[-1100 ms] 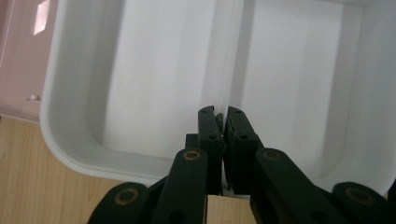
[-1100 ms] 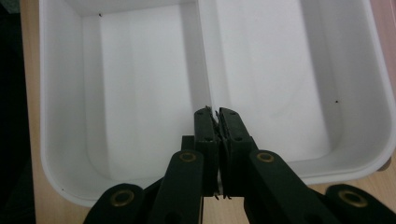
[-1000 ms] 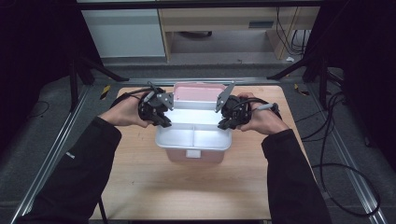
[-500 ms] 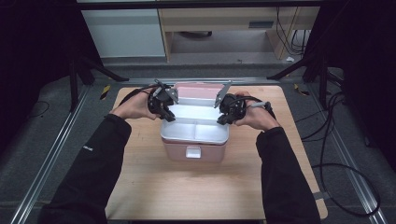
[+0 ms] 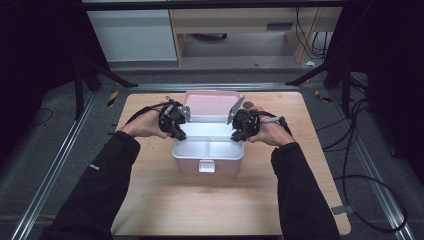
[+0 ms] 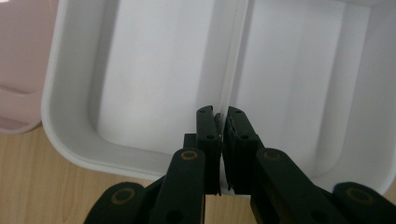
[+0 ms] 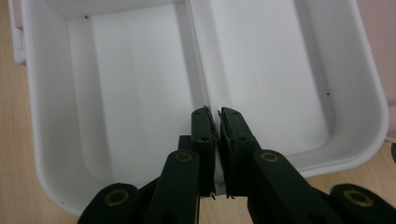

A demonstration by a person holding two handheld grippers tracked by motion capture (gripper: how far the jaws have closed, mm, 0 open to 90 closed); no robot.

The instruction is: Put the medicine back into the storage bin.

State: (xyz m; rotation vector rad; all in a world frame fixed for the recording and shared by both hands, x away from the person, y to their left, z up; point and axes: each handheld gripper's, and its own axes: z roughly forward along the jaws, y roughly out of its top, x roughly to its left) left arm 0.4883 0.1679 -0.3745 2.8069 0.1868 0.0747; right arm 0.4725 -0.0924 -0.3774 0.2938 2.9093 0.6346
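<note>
High view: the white tray (image 5: 207, 145), lifted a second ago, now sits in the pink box (image 5: 207, 162) on the desk (image 5: 165, 200). Left gripper view: the left hand-held gripper (image 6: 221, 122) pinches the tray's divider (image 6: 232, 88). Right gripper view: the right hand-held gripper (image 7: 214, 120) does likewise; release likely comes next.

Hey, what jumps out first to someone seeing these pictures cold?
A pink box sits mid-table with its lid open toward the far side and a white two-compartment tray on top. The left gripper and right gripper pinch the tray's opposite ends, each clamped on the rim where the middle divider meets it.
</note>
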